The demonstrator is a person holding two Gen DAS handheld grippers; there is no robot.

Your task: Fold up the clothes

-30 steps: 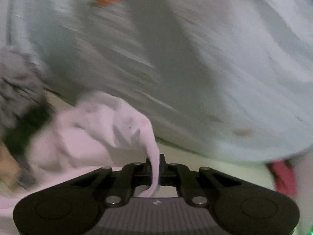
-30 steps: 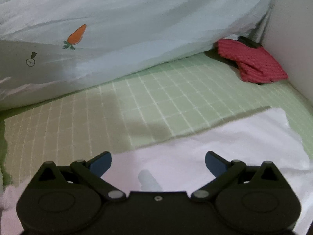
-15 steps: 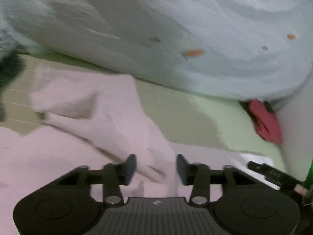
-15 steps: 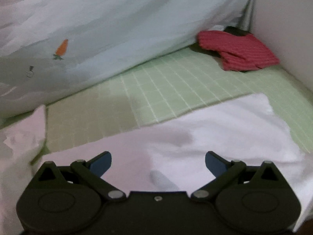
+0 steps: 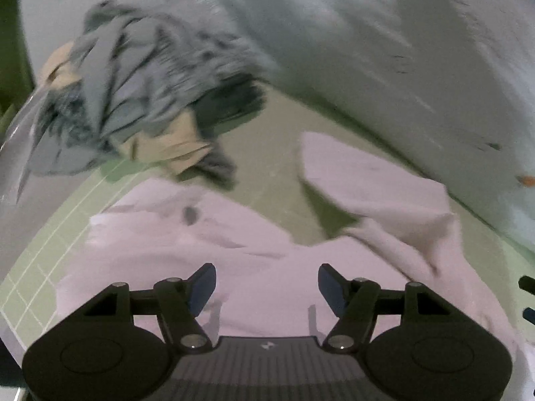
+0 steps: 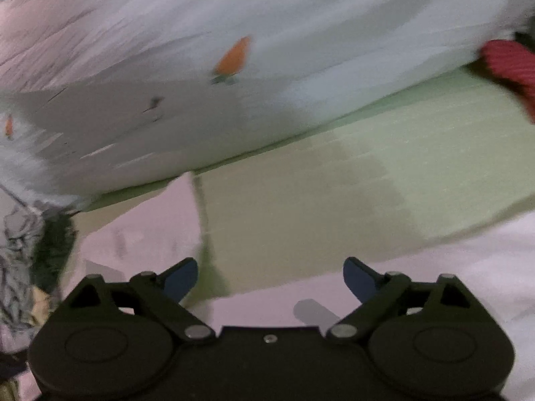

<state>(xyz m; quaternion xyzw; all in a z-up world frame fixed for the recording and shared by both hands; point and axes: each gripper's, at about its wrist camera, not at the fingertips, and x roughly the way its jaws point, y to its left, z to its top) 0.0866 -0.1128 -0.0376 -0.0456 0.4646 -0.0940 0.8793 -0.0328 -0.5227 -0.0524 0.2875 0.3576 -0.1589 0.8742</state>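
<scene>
While both tongs, left tongs and right tongs, gape released and hold nothing, the pale pink garment lies on the green checked bedsheet right under and ahead of them. One flap is turned over ahead-right of the left tongs, so it looks partly folded; a rumpled grey clothes pile far ahead-left looks unfolded.

Pale blue duvet w/ carrot print bunched along back of green grid bedsheet. Red knit item far right (edges blurred).
</scene>
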